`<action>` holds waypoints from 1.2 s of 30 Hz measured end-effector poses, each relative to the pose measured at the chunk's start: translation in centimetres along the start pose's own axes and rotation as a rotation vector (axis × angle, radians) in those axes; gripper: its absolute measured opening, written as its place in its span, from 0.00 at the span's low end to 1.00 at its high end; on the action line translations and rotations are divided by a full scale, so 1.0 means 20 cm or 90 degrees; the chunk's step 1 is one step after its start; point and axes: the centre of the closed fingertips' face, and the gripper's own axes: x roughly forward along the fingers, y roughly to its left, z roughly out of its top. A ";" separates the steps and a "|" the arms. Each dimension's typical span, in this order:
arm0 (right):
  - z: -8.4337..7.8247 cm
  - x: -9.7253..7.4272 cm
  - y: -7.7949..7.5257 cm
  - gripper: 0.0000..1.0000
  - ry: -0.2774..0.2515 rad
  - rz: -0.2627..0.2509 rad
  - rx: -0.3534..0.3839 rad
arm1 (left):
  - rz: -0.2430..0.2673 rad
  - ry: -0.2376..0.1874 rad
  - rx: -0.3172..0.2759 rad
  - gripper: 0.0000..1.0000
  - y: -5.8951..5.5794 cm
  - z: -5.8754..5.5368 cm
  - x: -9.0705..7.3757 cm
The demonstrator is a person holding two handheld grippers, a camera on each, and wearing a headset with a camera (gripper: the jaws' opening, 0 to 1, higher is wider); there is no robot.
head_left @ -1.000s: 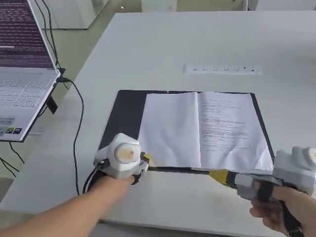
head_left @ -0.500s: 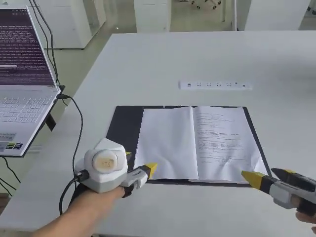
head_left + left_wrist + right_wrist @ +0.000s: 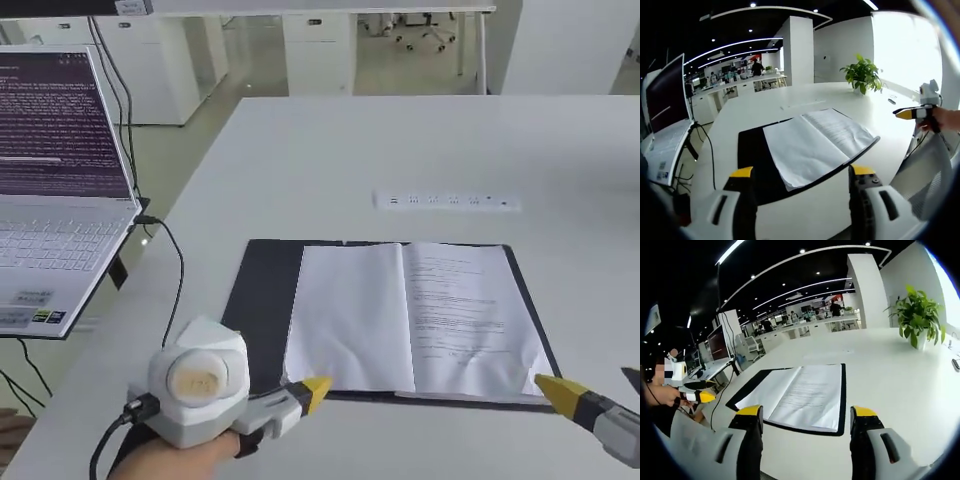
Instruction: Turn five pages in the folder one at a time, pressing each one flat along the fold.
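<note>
the folder (image 3: pixel 262 300) is laid open and flat on the white table (image 3: pixel 330 140). a blank page (image 3: pixel 345 315) is seen on its left side and a printed page (image 3: pixel 465 310) on its right side. the left gripper (image 3: pixel 802 171) is held just beside the near edge of the folder, by the blank page, and its jaws are spread wide with nothing between them. the right gripper (image 3: pixel 806 411) is held near the folder's near right corner, and its jaws are spread wide too, with nothing held. an open laptop (image 3: pixel 50 190) is seen well to the left of the folder, and a power strip (image 3: pixel 447 201) is laid on the table behind it.
</note>
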 end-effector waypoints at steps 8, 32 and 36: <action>0.02 0.00 -0.08 0.68 -0.017 -0.027 0.025 | 0.008 -0.003 -0.008 0.78 0.01 0.01 -0.01; -0.03 0.08 -0.08 0.64 0.012 0.011 0.016 | -0.025 0.026 0.015 0.79 -0.21 0.01 0.28; -0.07 0.08 -0.09 0.64 0.024 0.016 0.012 | -0.046 0.035 0.027 0.78 -0.29 0.01 0.35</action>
